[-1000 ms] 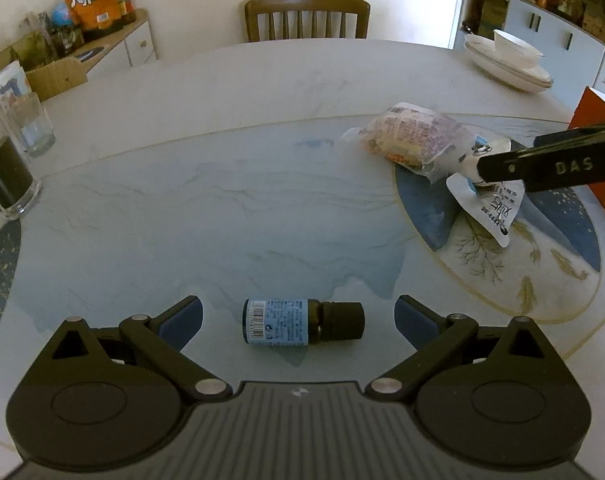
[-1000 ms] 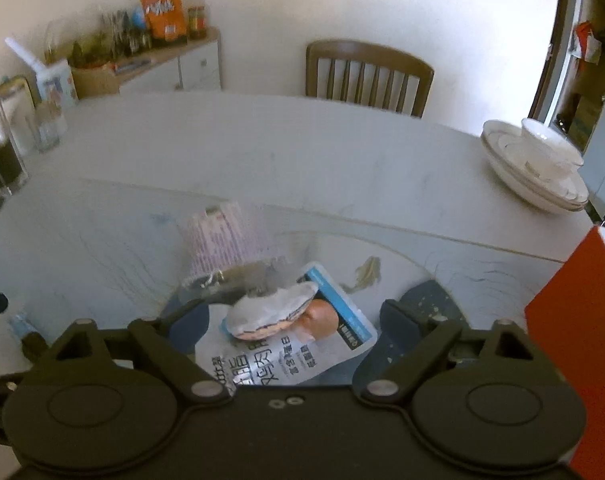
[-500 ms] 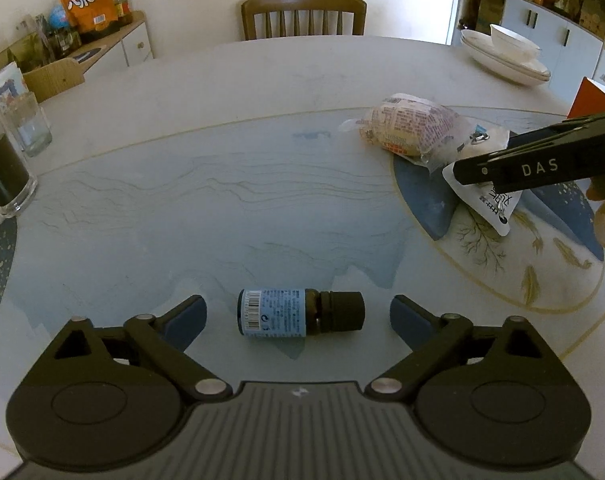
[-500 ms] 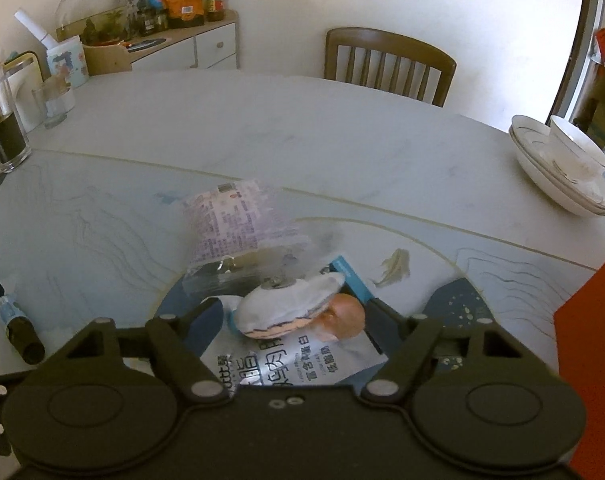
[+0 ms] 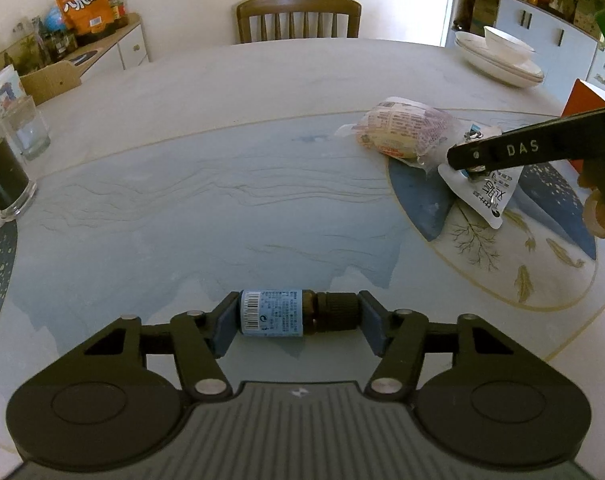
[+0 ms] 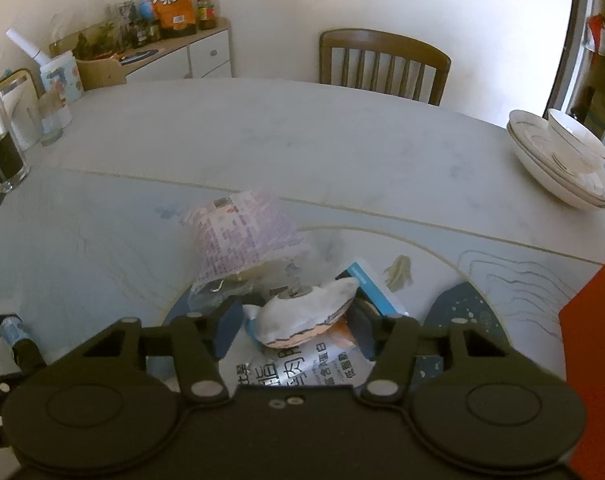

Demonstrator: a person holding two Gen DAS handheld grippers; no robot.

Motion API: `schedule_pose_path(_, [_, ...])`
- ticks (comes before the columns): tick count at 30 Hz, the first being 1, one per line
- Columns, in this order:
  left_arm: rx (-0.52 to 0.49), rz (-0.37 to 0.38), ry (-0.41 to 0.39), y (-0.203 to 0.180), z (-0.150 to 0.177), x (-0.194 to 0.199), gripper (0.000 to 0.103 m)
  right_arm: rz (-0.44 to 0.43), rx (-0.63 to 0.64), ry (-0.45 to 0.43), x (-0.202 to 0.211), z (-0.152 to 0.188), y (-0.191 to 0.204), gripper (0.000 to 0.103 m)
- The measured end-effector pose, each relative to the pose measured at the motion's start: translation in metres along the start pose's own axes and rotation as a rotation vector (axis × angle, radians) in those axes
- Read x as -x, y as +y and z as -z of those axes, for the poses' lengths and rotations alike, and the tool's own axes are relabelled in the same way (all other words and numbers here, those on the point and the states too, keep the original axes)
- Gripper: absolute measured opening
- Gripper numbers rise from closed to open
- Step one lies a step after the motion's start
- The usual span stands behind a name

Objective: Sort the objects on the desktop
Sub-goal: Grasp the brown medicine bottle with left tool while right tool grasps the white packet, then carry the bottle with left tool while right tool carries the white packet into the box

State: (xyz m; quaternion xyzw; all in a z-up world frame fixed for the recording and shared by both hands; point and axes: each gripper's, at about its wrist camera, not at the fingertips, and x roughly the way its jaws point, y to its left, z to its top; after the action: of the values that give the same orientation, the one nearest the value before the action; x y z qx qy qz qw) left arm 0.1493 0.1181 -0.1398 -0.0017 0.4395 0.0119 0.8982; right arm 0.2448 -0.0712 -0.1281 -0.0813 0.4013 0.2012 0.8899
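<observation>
Left gripper now closed end to end on the small brown glass bottle with blue-white label, one pad against its base, the other against its dark screw cap; half a second ago jaws stood spread with the bottle lying loose between them. Bottle still lying on its side on the pale marbled round table, not yet lifted. Right gripper likewise drawn in on the small white plush pouch with metal ring, left pad touching its end, right pad close against the other end; a moment ago set wider apart. Pouch resting on a flat white printed sachet, itself on the blue painted medallion of the table. Judgement: both grasps made, both items ready for lifting; sorting otherwise barely begun. Grip on the bottle along its axis judged liable to slip, glass and cap being hard and smooth. Clear crinkled snack packet with pink print lying just beyond the pouch, touching the sachet, likely to drag if the lift snags its wrapper. Orange-red box at the right edge near the right gripper; possible obstruction on a rightward carry. Stacked white dishes with a bowl well apart at far right; glass tumblers at far left; wooden chair behind the table. No sorting container identifiable.
</observation>
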Motion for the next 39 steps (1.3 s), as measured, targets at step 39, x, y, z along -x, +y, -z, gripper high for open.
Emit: schedule_pose_path(39, [-0.023,0.141,-0.053,-0.046,-0.021,0.059,0.061,0.015,-0.113,-0.084,0.126,0.043,-0.038,0.041])
